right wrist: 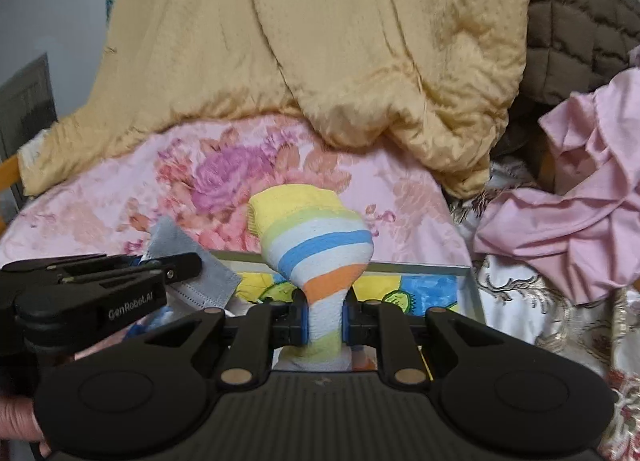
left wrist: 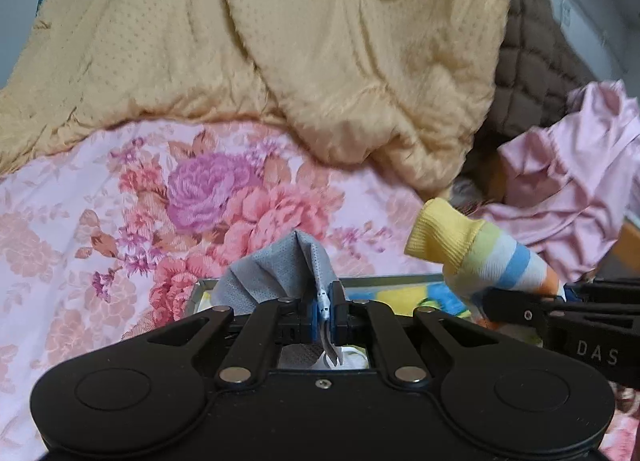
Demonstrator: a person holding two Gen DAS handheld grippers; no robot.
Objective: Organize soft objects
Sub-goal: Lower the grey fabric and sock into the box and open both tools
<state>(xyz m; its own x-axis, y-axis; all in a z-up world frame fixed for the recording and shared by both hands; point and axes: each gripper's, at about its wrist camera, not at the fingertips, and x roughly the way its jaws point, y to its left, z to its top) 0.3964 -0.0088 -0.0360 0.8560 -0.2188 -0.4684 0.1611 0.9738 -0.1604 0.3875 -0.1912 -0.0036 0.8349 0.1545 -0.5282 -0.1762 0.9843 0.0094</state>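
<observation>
The left gripper [left wrist: 326,311] is clamped on a grey face mask [left wrist: 276,275], its blue pads pressed together on a pinched fold while the rest of the mask fans upward and to the left above the fingers. Beside it, the right gripper [right wrist: 324,319] is closed tight around the middle of a striped sock [right wrist: 316,245], the yellow cuff standing above the jaws and bands of pale green, white, blue and orange running down into the grip; the toe end hangs below the fingers. Seen from the left wrist, the same sock [left wrist: 480,253] juts up and left from the right gripper [left wrist: 516,307] at the frame's right edge; seen from the right wrist, the left gripper [right wrist: 176,267] enters from the left with the mask [right wrist: 192,257] in its jaws. Both items are held just above a shallow metal-rimmed tray [right wrist: 424,269] with a bright yellow-and-blue printed floor, which rests on a pink floral bedspread [left wrist: 208,197]. Behind it lies a rumpled yellow quilt [left wrist: 304,41], with a brown quilted blanket [right wrist: 576,21] to the right. A heap of pink fabric [right wrist: 580,197] sits at the right, over a cream cloth with gold scrollwork [right wrist: 532,301].
</observation>
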